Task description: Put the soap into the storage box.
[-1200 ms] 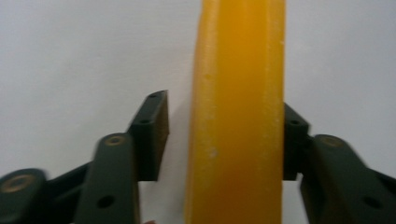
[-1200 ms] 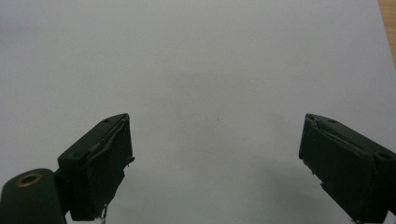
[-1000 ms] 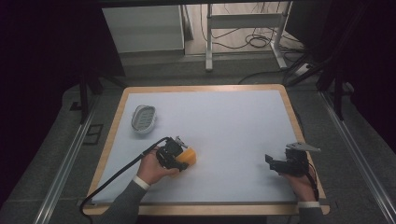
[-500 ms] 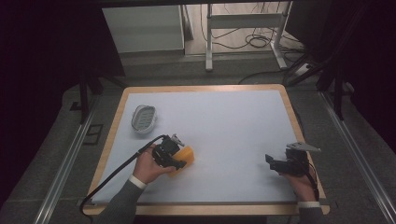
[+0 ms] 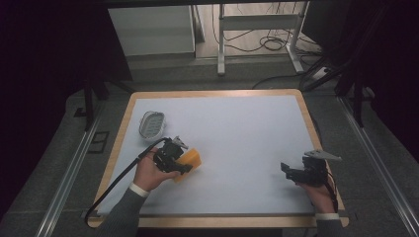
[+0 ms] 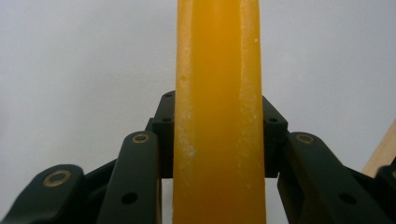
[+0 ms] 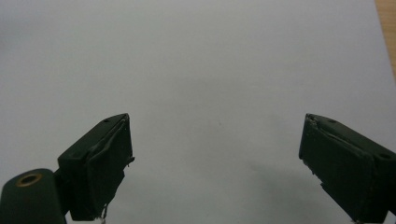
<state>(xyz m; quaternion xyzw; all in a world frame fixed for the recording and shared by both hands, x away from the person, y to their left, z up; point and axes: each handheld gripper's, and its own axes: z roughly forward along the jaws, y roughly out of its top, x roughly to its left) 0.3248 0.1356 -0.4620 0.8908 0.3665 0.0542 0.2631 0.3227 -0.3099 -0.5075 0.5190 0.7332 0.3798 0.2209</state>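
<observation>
Orange block (image 5: 189,161) lifted; white tabletop (image 5: 237,133) unchanged.

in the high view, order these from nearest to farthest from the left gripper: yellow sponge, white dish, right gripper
1. yellow sponge: clamped in the left gripper, at the table's left front.
2. white dish: just beyond it, by the table's left edge.
3. right gripper: far across at the front right, fingers apart with nothing between them.

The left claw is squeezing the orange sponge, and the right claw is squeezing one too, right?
Not quite. The left claw does squeeze the orange sponge, but the right claw holds nothing. The right gripper view shows its jaws wide apart, with just the white table between them.
</observation>
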